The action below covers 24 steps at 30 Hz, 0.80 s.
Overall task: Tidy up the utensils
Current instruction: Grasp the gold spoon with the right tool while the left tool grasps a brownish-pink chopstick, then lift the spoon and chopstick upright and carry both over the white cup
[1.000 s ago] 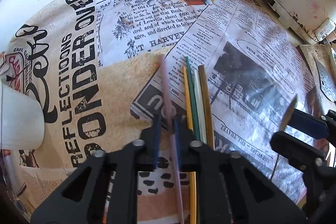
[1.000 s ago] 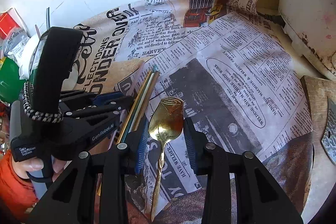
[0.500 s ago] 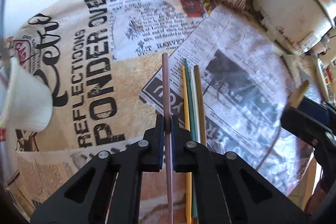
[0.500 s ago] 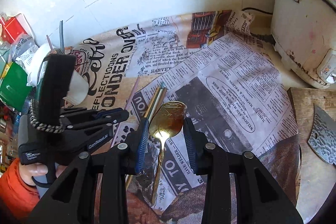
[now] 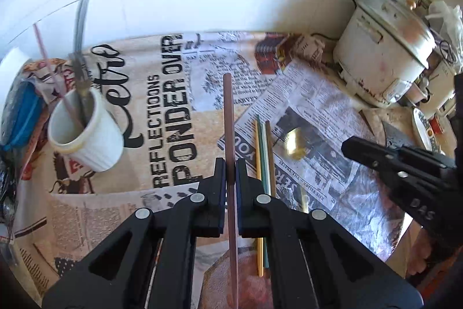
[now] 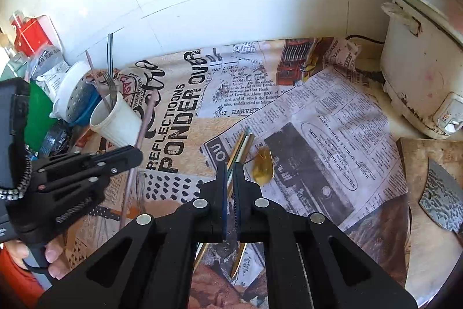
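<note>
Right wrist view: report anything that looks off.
The right gripper is shut on nothing: the gold spoon, blurred, is just beside its fingertips, outside the jaws, over the newspaper.

The printed tablecloth (image 6: 185, 118) lies bare through the middle, open for a gripper to pass. At far left a white cup (image 6: 117, 120) holding a fork (image 6: 110, 83) backs onto clutter; the rice cooker (image 6: 422, 68) blocks the far right, with a cleaver (image 6: 439, 193) on a board nearer.
</note>
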Each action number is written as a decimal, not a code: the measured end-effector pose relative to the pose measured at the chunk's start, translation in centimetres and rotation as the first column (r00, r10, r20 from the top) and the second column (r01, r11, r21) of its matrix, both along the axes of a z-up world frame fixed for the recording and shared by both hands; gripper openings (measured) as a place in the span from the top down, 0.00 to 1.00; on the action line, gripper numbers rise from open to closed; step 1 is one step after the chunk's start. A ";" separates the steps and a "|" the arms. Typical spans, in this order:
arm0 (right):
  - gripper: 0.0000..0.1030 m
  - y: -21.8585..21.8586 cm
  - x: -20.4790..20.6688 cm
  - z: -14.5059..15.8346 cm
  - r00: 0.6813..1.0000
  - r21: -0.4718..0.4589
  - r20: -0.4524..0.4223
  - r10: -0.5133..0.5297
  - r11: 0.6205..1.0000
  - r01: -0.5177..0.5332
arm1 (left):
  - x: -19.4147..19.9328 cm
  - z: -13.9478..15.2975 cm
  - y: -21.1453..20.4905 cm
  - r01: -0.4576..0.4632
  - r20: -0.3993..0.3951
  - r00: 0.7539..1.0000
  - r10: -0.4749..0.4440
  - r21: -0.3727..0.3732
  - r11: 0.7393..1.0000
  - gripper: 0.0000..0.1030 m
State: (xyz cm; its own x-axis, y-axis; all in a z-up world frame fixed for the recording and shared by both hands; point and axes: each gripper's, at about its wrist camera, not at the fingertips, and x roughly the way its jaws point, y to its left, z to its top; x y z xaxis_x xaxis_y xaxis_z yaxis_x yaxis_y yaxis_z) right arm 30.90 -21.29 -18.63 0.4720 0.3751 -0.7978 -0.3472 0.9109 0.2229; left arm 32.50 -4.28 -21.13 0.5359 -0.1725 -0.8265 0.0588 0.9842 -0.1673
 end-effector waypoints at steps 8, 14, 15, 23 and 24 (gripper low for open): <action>0.85 -1.0 1.6 -3.3 0.995 -0.102 -0.096 -0.040 0.994 0.030 | -2.0 0.7 2.3 -0.066 0.026 0.998 0.066 0.006 0.998 0.96; 0.65 -3.4 4.1 -6.9 0.971 -0.153 -0.177 -0.160 0.979 0.134 | -2.9 0.5 3.3 -0.115 0.034 0.993 0.115 -0.009 0.993 0.96; 0.65 -3.7 4.5 -7.3 0.966 -0.151 -0.191 -0.176 0.977 0.148 | -3.0 0.4 3.5 -0.120 0.033 0.992 0.121 -0.014 0.993 0.96; 0.64 -4.0 7.0 -9.7 0.937 -0.120 -0.266 -0.227 0.972 0.201 | -2.9 -0.2 4.3 -0.164 0.020 0.986 0.164 -0.020 0.986 0.96; 0.63 -3.6 7.0 -10.0 0.937 -0.118 -0.273 -0.220 0.974 0.194 | -2.9 -0.2 4.4 -0.170 0.019 0.985 0.170 -0.021 0.985 0.96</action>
State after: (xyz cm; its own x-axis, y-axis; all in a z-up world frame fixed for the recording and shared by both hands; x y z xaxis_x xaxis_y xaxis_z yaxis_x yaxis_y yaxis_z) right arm 37.95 -24.93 -28.58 0.2824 0.2160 -0.9347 -0.0835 0.9762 0.2004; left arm 29.65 0.11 -21.36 0.5753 -0.0934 -0.8126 -0.1057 0.9766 -0.1871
